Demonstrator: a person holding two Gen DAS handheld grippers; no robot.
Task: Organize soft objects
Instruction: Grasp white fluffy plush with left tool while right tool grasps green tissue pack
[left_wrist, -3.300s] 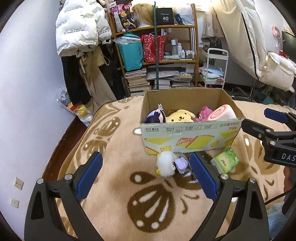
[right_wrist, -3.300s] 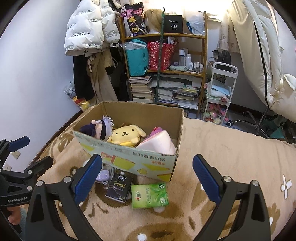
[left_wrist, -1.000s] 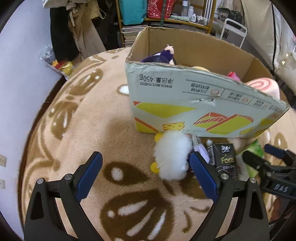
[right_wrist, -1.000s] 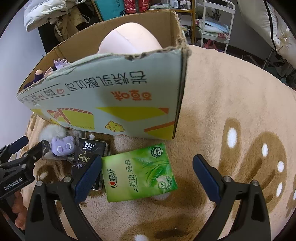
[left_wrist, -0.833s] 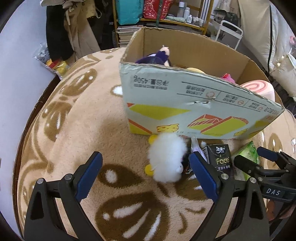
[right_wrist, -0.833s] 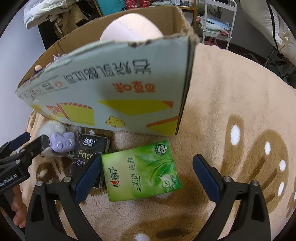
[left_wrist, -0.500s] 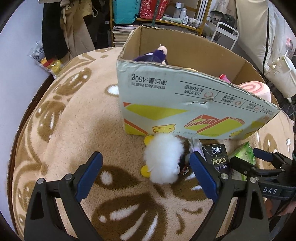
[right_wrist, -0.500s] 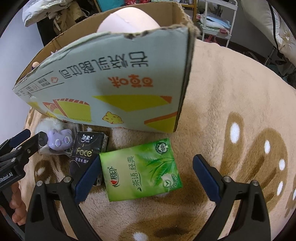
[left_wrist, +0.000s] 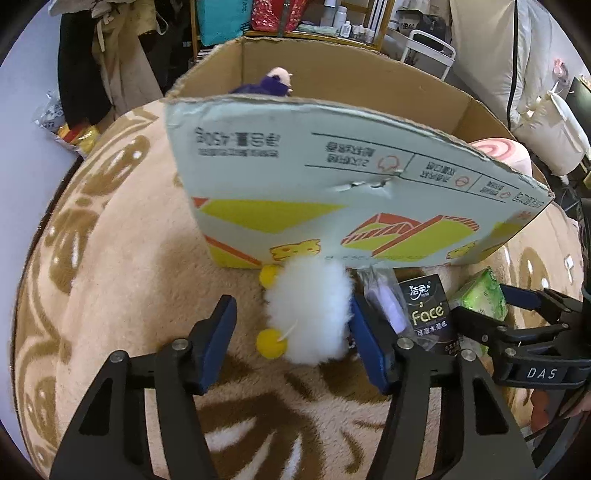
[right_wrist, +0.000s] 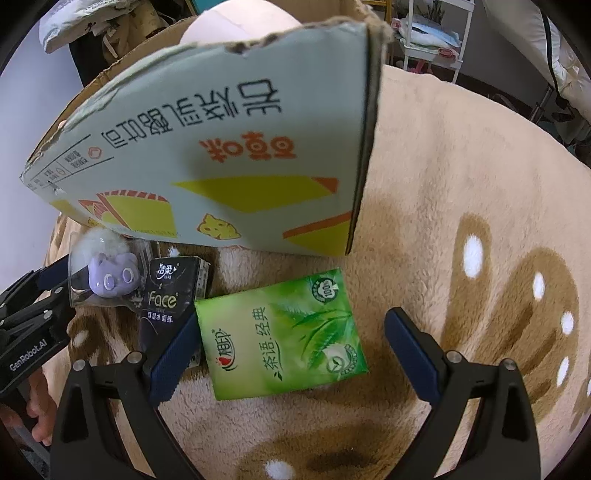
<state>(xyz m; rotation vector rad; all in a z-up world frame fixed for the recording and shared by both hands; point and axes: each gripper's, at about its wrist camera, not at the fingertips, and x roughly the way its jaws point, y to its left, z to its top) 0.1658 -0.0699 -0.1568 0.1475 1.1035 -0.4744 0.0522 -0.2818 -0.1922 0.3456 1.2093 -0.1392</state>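
The printed cardboard box (left_wrist: 332, 184) stands on the beige plush blanket with brown patterns (left_wrist: 110, 258), and some toys are already in it: a purple plush (left_wrist: 275, 83) peeks over the rim and a pink swirl-roll cushion (left_wrist: 498, 147) lies at the far end, so two show from here; anything else inside is hidden by the wall.

Four items lie on the blanket against the box front: one fluffy white plush with yellow feet (left_wrist: 308, 314), one small lilac toy in a clear wrapper (right_wrist: 110, 275), one black tissue pack (right_wrist: 168, 295) and one green tissue pack (right_wrist: 282, 334).

The left gripper (left_wrist: 291, 332) is half-closed and has just been narrowing around the white plush; one pad touches its side, the other stands clear, so no grip yet. The right gripper (right_wrist: 291, 345) hangs wide open, straddling the green pack, pads not pressing.

By my reckoning the job is partly done, with four pieces left to box.
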